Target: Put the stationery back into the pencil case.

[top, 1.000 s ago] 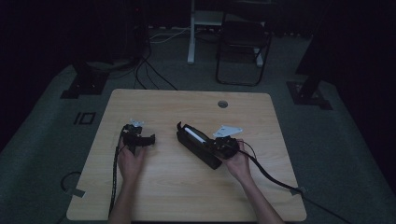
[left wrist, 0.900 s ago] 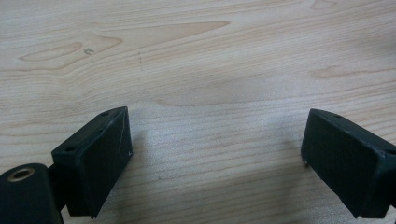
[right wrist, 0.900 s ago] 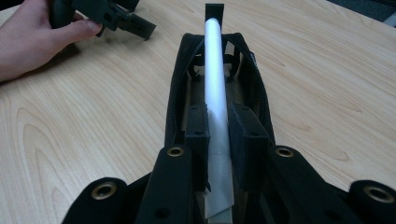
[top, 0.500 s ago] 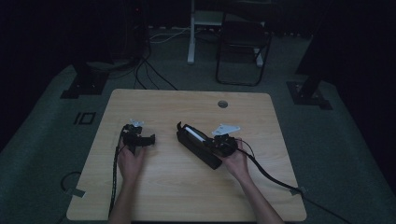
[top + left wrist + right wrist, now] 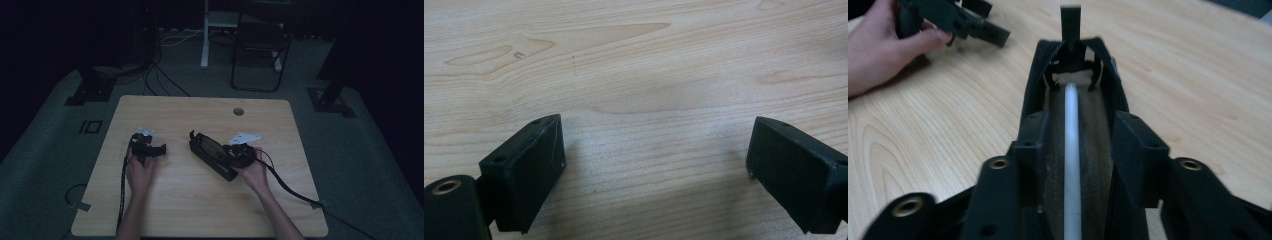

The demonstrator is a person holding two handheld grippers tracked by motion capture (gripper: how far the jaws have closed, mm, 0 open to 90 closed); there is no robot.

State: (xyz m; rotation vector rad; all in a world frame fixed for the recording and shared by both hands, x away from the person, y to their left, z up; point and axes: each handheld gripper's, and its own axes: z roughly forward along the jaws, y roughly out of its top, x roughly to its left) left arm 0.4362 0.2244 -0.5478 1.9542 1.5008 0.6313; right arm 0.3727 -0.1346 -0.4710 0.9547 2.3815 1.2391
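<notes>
- The black case [image 5: 210,150] lies open and slantwise just right of the middle of the table [image 5: 200,205]. Its far end points toward the far left, and a white rod [image 5: 1071,150] runs along its brown lining.
- Over the last second it has hardly shifted: same slant, same spot. I judge this a pause with the case held steady, not a lift or a carry.
- The right gripper [image 5: 226,156] is clenched on the near end of the case. In the right gripper view its jaws press one on each side wall, with the rod between them.
- The left gripper [image 5: 159,149] has kept its place, well apart to the left of the case. Its jaws stand wide apart over bare wood in the left gripper view and grasp nothing, so it is free to come in and help, for instance by pinching the far end or the rod.
- Between the two grippers the tabletop is bare, so the left one has a clear lane across.
- The case is far from every table edge. The cable hole [image 5: 238,111] lies beyond it toward the far edge, and the right gripper's cable [image 5: 287,186] trails off toward the near right corner, behind the hand [image 5: 255,172].
</notes>
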